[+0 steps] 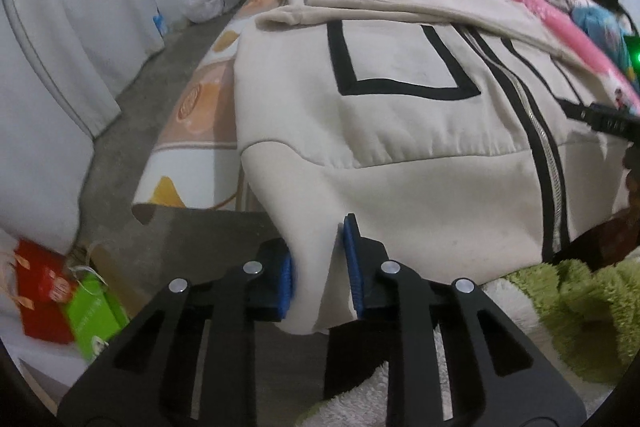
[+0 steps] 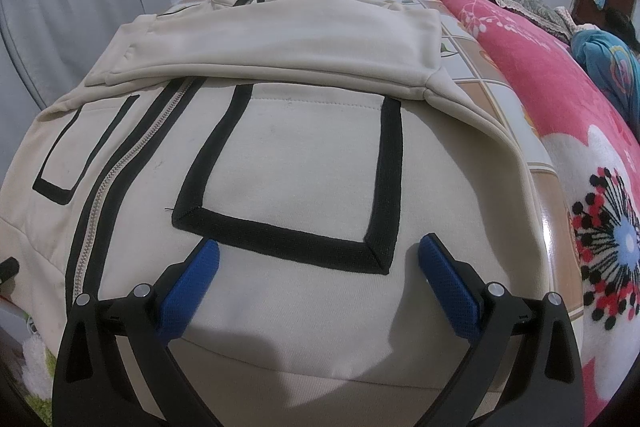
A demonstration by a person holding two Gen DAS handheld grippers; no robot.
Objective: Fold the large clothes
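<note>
Left wrist view is showing a bed [image 1: 192,115] with a patterned sheet, and a cream jacket [image 1: 400,131] lying spread across it, zipper [image 1: 536,131] closed, sleeves folded over the chest. Beside the jacket, a pink floral blanket [image 2: 560,115] is lying along the bed's far side. Below the bed, red and green bags [image 1: 72,303] are sitting on the floor. The left gripper [image 1: 320,279] is clamping the jacket's bottom hem corner between its blue pads [image 1: 352,267], the cloth bunching there. The right gripper [image 2: 320,283] is hovering over the jacket near a black-bordered pocket [image 2: 296,167], its jaws spread wide, grasping nothing.
</note>
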